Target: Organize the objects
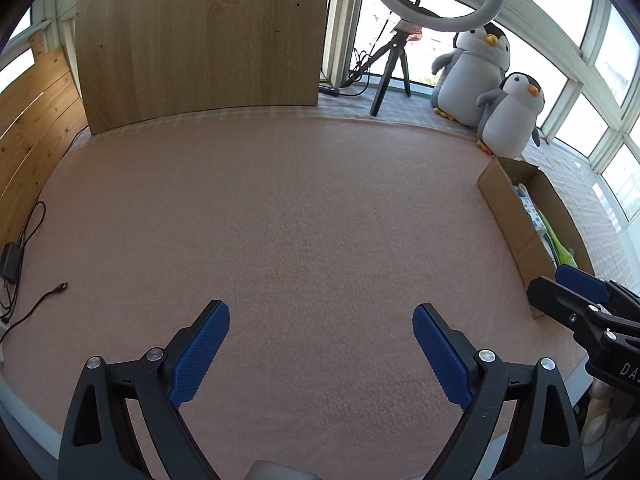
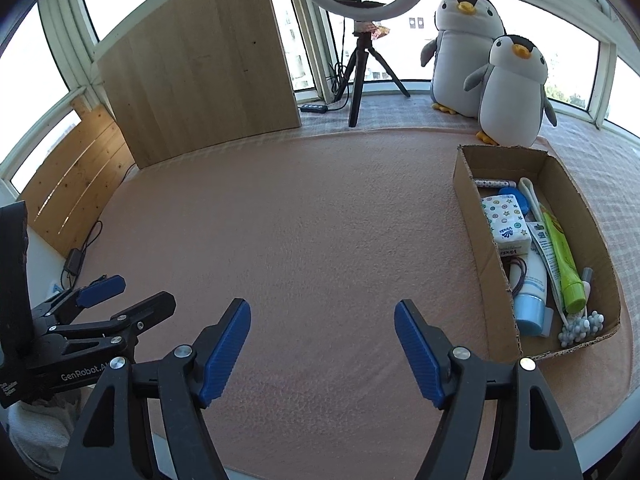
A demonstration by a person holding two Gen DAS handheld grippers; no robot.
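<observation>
A salmon-pink cloth (image 2: 320, 220) covers the bench. The box (image 2: 472, 216) is plain brown cardboard; inside lie a lime-green tube (image 2: 564, 260), a white tube with a pale blue cap (image 2: 530, 292), and a white tissue pack (image 2: 505, 216) dotted with coloured circles and stars. Both penguins (image 2: 512, 92) are grey and white with orange beaks. The fingers (image 2: 224, 356) have ribbed blue pads on black frames.
</observation>
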